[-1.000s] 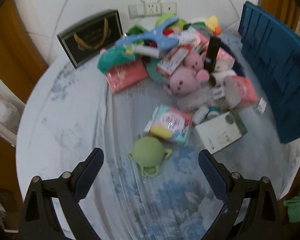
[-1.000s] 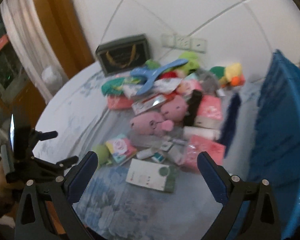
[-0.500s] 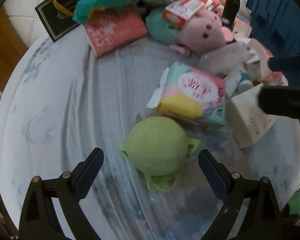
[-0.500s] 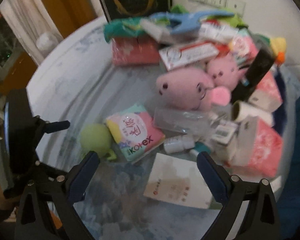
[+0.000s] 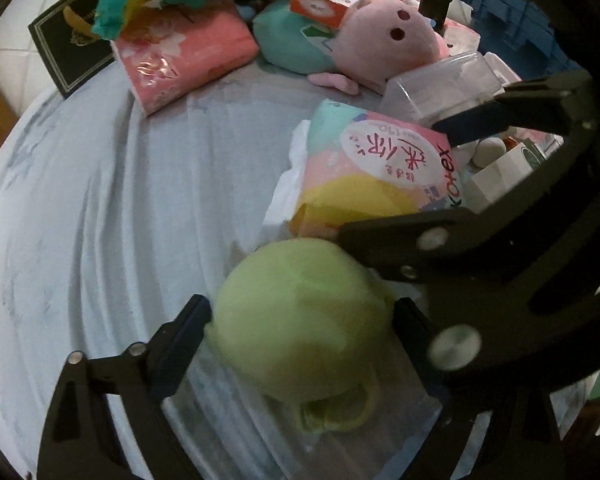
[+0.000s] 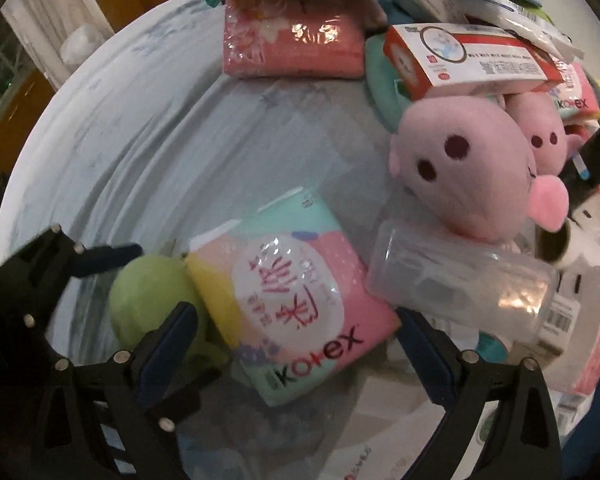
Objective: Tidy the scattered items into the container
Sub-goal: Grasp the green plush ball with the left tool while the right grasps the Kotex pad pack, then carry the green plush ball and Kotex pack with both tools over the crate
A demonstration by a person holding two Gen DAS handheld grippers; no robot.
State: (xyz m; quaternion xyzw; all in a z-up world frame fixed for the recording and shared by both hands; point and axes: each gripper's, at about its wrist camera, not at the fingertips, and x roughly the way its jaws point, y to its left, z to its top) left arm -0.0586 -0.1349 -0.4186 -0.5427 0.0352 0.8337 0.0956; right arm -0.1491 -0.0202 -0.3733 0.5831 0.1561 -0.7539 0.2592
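Observation:
A round green plush toy (image 5: 300,320) lies on the white tablecloth between the open fingers of my left gripper (image 5: 300,328), which straddles it. It also shows in the right wrist view (image 6: 148,304). A pastel Kotex pack (image 6: 292,308) lies beside it, between the open fingers of my right gripper (image 6: 296,340). The pack also shows in the left wrist view (image 5: 380,172), where the right gripper's black frame (image 5: 500,240) reaches over it. The blue container (image 5: 512,20) stands at the far right.
A pile lies behind: a pink plush pig (image 6: 464,168), a clear plastic bottle (image 6: 460,284), a red-and-white box (image 6: 468,60), a pink tissue pack (image 6: 296,48), a teal plush (image 5: 296,40) and a black gift bag (image 5: 76,52). A white box (image 5: 500,176) lies at right.
Both grippers have moved down and forward. The left one now straddles the green plush; the right one now straddles the Kotex pack. Both stay open.

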